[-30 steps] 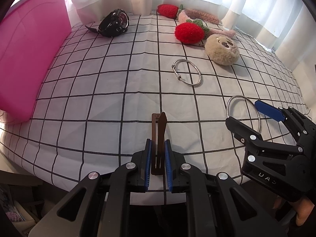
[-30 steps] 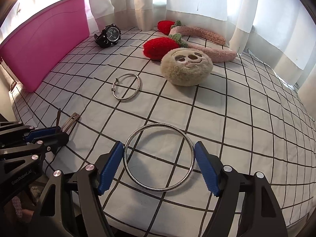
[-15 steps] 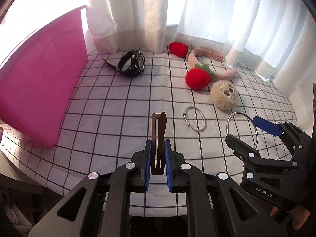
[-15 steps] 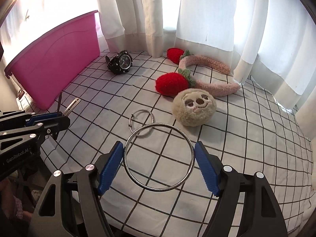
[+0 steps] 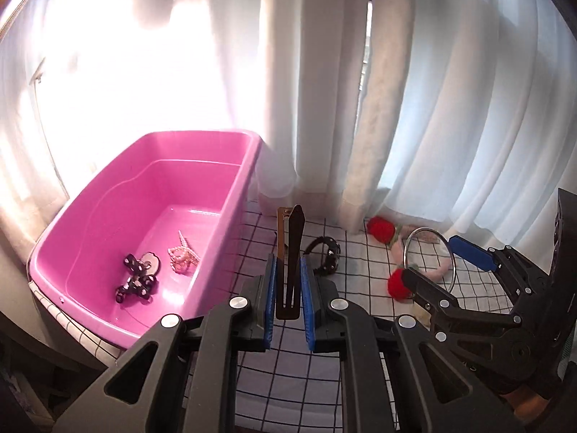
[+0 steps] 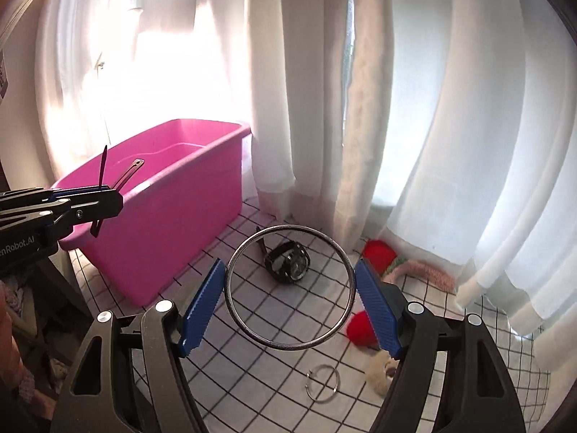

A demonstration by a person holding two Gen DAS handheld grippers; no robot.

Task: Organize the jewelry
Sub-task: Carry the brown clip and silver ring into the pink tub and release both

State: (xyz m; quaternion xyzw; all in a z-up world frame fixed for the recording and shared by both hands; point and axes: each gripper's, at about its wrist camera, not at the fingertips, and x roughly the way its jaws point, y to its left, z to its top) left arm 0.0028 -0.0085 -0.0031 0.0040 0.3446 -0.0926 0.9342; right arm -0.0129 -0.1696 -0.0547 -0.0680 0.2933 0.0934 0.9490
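My left gripper (image 5: 287, 288) is shut on a brown hair clip (image 5: 289, 252), held in the air beside the near right corner of the pink bin (image 5: 230, 195). The bin holds a black bead piece (image 5: 136, 281) and a pearl piece (image 5: 183, 258). My right gripper (image 6: 290, 301) is shut on a large silver bangle (image 6: 252, 332), lifted above the checked cloth. It shows at the right of the left wrist view (image 5: 450, 270), with the bangle (image 5: 405, 252). A black watch (image 6: 288, 261) and a small silver ring bracelet (image 6: 322, 384) lie on the cloth.
Red strawberry plush pieces (image 6: 360, 326) on a pink headband (image 6: 422, 269) and a beige plush face (image 6: 380, 375) lie at the right of the cloth. White curtains (image 6: 414, 108) hang close behind. The pink bin (image 6: 162, 223) stands at the left.
Both grippers have risen well above the cloth with their items and tilted up. The bin's inside has come into the left wrist view.
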